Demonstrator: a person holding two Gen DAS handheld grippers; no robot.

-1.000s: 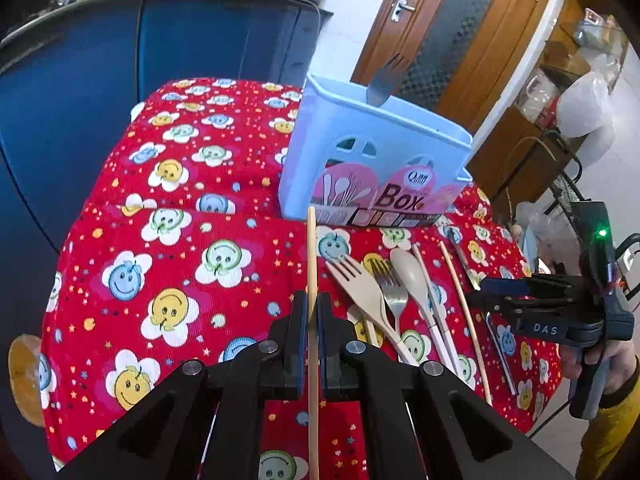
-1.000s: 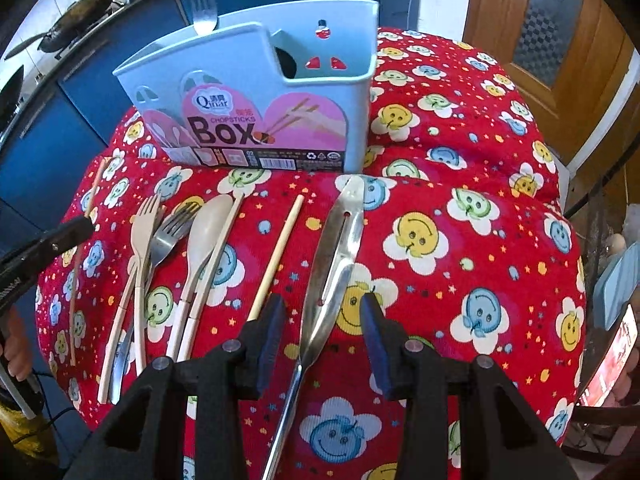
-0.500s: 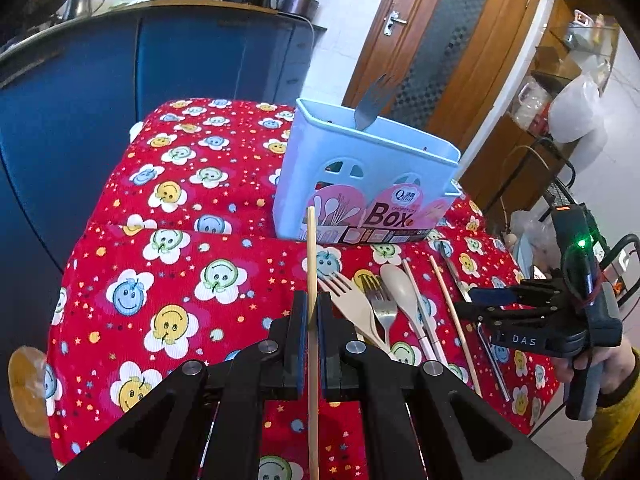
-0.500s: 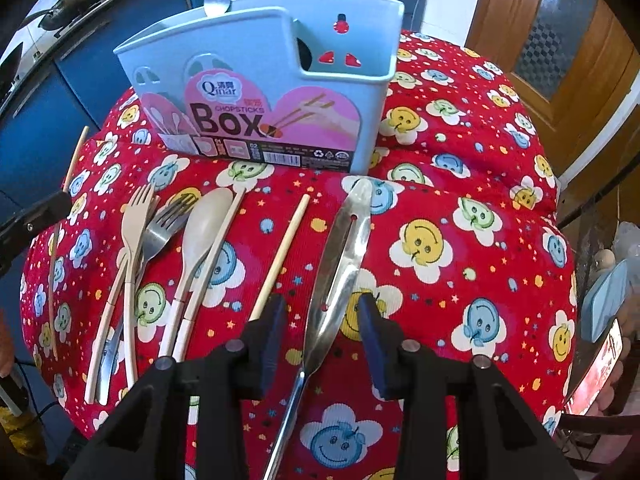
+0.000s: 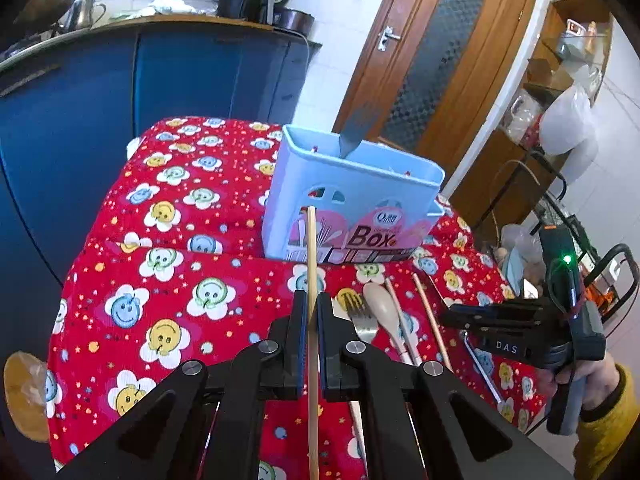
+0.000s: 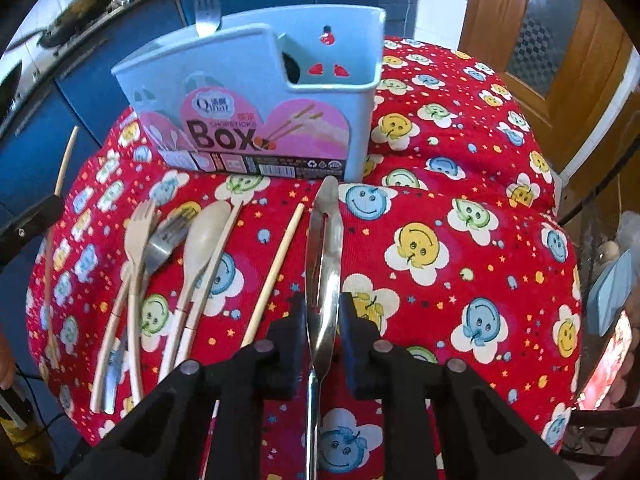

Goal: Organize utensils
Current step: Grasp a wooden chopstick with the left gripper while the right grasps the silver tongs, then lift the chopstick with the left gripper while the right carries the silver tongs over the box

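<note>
My left gripper (image 5: 312, 304) is shut on a wooden chopstick (image 5: 311, 248), held in the air and pointing at the light blue utensil box (image 5: 352, 184). A metal fork (image 5: 356, 128) stands in that box. Over the table's near right part, my right gripper (image 6: 323, 320) is closing its jaws, and its pads touch both edges of a long slotted metal utensil (image 6: 326, 240) lying on the red cloth. To the left of it lie another chopstick (image 6: 280, 260), a wooden spoon (image 6: 206, 232), a metal fork (image 6: 164, 240) and a wooden fork (image 6: 138, 232).
The red smiley-flower tablecloth (image 6: 440, 240) falls away at the front and right edges. Blue cabinets (image 5: 80, 100) stand behind the table and a wooden door (image 5: 440, 60) to the right. A person's hand in a yellow sleeve (image 5: 600, 400) holds the right gripper.
The right gripper's jaws have narrowed onto the slotted metal utensil. The left gripper has tilted up slightly, still holding the chopstick.
</note>
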